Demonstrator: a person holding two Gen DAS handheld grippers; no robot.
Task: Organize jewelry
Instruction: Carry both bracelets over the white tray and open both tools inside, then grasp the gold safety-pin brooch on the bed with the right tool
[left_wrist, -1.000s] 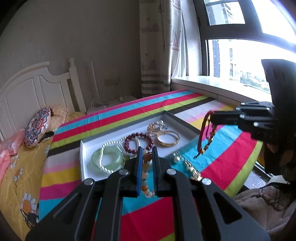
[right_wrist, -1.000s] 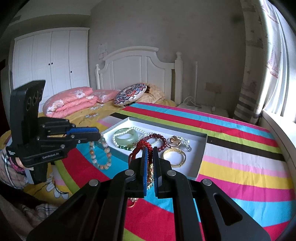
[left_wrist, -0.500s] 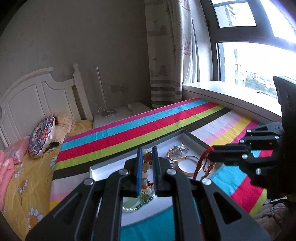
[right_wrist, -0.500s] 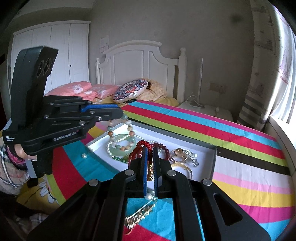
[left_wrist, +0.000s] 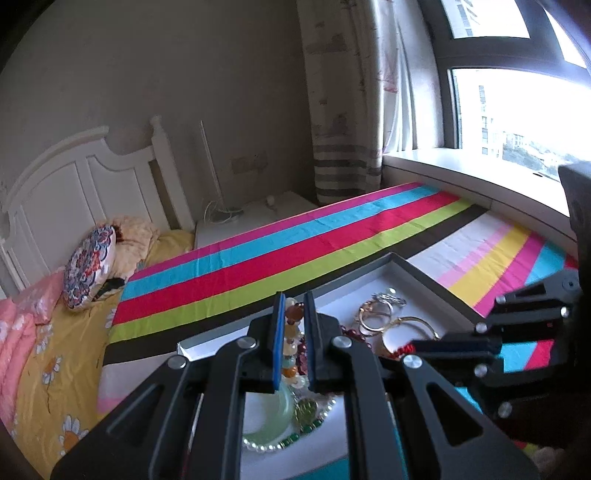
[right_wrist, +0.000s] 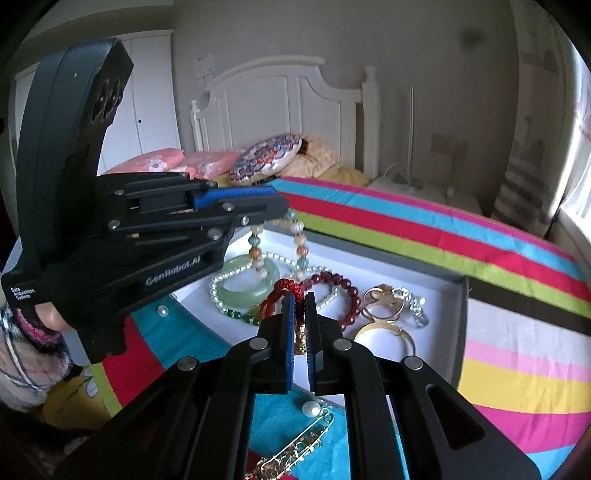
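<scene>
- We held our left gripper (right_wrist: 284, 218) clenched on a bracelet of mixed orange, green and cream stone beads (right_wrist: 295, 243). The loop hung from its fingers above the far left part of the shallow white tray with the grey rim (right_wrist: 461, 314).
- We held our right gripper (right_wrist: 299, 306) clenched on a red woven cord bracelet (right_wrist: 282, 290), above the near edge of the tray. It seemed to us that a gold piece hung under this cord, but the fingers hid most of it.
- Several pieces lay already inside the tray: a pale green jade bangle (right_wrist: 245, 288), a white pearl strand (right_wrist: 218, 284) around it, a dark red bead bracelet (right_wrist: 343, 291), a cluster of gold and silver rings (right_wrist: 391, 302) and a thin gold bangle (right_wrist: 388, 334) at the right.
- A string with small green beads (right_wrist: 236, 315) lay at the near side of the jade bangle.
- Outside the tray, on the striped multicolour cloth (right_wrist: 498, 376), two things were left: a gold ornate safety-pin brooch (right_wrist: 295, 446) and one loose white pearl (right_wrist: 309, 408) just beside it. Another loose pearl (right_wrist: 161, 311) lay on the cloth near the left side of the tray.
- We judged that the task was more than half done. The two bracelets in the grippers were not yet set down, and the brooch and the loose pearls had to be collected afterwards.
</scene>
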